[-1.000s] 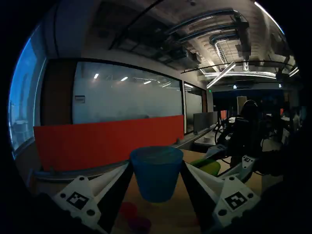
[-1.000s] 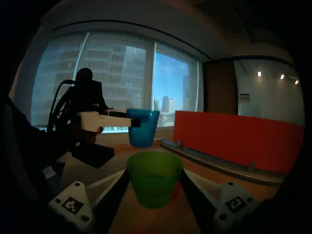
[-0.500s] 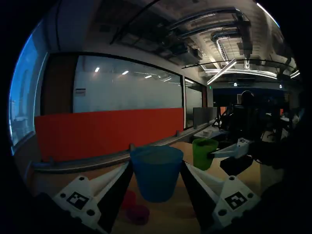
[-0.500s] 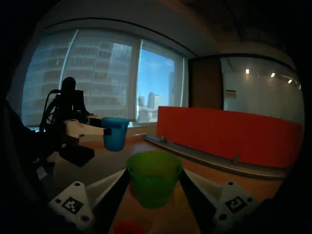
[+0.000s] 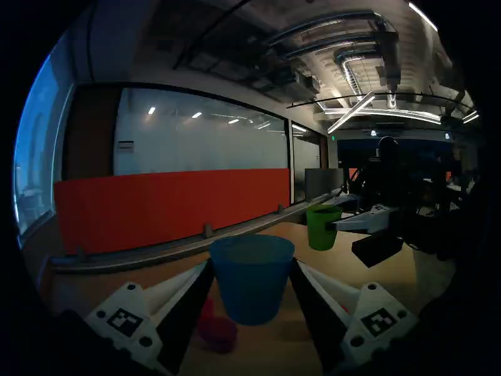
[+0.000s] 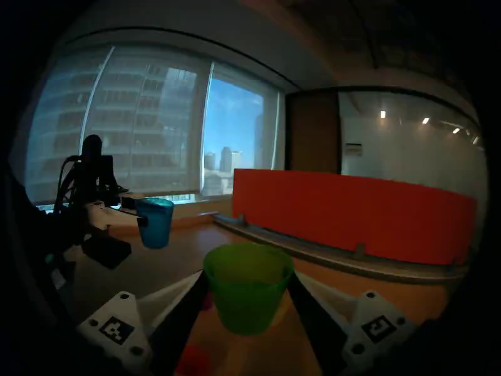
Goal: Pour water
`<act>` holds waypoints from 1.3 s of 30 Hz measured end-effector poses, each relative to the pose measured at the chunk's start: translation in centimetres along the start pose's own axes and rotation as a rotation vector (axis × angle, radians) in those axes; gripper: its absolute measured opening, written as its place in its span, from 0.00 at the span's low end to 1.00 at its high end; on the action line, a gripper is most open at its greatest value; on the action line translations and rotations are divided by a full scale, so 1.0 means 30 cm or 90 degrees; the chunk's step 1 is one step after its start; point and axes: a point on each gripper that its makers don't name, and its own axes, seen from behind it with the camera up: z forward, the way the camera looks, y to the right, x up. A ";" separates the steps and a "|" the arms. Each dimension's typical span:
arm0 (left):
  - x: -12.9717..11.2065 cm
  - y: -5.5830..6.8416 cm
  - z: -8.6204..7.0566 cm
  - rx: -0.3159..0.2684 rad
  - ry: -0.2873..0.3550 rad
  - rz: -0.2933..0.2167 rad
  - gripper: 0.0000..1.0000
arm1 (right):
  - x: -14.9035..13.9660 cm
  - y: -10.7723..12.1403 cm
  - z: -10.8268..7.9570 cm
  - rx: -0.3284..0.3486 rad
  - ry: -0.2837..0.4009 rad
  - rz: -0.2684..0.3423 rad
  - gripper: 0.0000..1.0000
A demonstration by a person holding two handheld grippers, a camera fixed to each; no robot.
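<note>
The bench (image 6: 156, 269) runs wide and bare between the two cups. Its far edge is closed by a grey rail (image 6: 300, 247) and a red partition (image 6: 351, 213), and tall windows (image 6: 150, 125) stand beyond its other side. The left gripper (image 5: 252, 268) has its fingers drawn in against both flanks of the blue cup (image 5: 252, 285), gripping it just under the rim. The right gripper (image 6: 248, 276) clamps the green cup (image 6: 248, 288) the same way, each cup sitting squarely between its two fingertips. From the right gripper view the blue cup hangs off to the left, raised clear of the wood. From the left gripper view the green cup (image 5: 322, 227) sits off to the right, with the bench's edge and a dim office behind it. The cups are well apart, with open air and open bench between them. Both stand upright, mouths up, long axis vertical, neither tipped toward the other. I cannot tell how much water either one holds. A small pinkish-red thing (image 5: 216, 326) lies on the wood just below the blue cup, near the left fingers.
</note>
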 end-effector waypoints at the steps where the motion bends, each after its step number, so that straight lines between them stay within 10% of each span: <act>1: -0.006 0.001 -0.002 -0.001 -0.002 0.002 0.84 | -0.005 -0.001 0.000 0.000 -0.002 0.001 0.90; 39: -0.409 0.080 0.045 -0.083 -0.222 0.076 0.85 | -0.297 0.088 0.020 0.008 -0.161 0.020 0.90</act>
